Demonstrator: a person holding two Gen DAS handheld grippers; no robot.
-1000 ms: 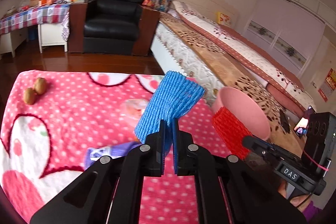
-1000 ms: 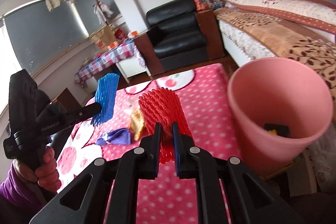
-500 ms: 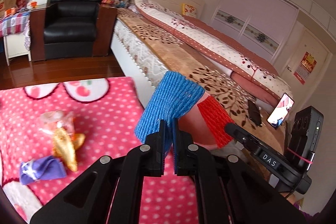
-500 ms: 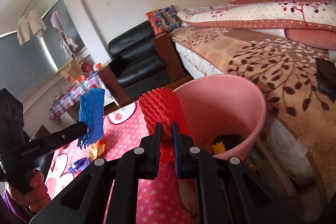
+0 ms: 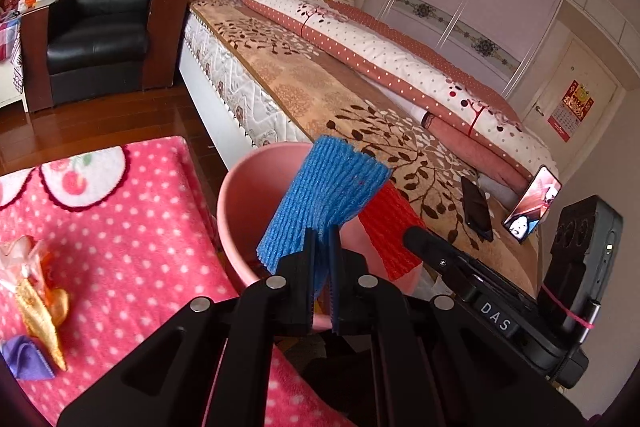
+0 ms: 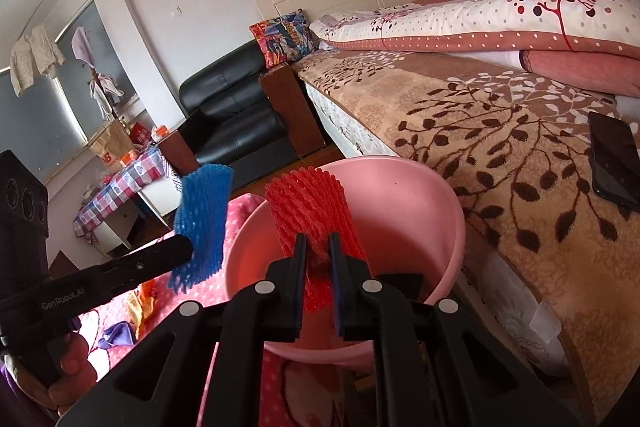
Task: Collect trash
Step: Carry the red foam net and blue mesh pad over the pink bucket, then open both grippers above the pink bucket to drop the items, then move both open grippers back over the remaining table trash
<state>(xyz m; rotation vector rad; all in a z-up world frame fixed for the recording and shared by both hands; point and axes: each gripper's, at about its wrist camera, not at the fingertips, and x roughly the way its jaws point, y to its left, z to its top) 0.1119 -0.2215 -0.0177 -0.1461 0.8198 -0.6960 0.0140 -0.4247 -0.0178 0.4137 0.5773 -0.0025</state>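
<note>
- Your left gripper [image 5: 322, 251] is clamped on the blue foam net [image 5: 326, 199], which stands up from its jaws over the near rim of the pink bin [image 5: 236, 195].
- Your right gripper [image 6: 318, 255] pinches the red foam net [image 6: 310, 211], held above the bin's open mouth.
- The bin sits between the pink dotted blanket [image 5: 120, 219] and the bed [image 5: 320, 83].
- An orange wrapper [image 5: 40, 311] and a purple wrapper [image 5: 24, 361] lie on the blanket, left of the bin.
- Two phones [image 5: 476, 207] rest on the bed cover.
</note>
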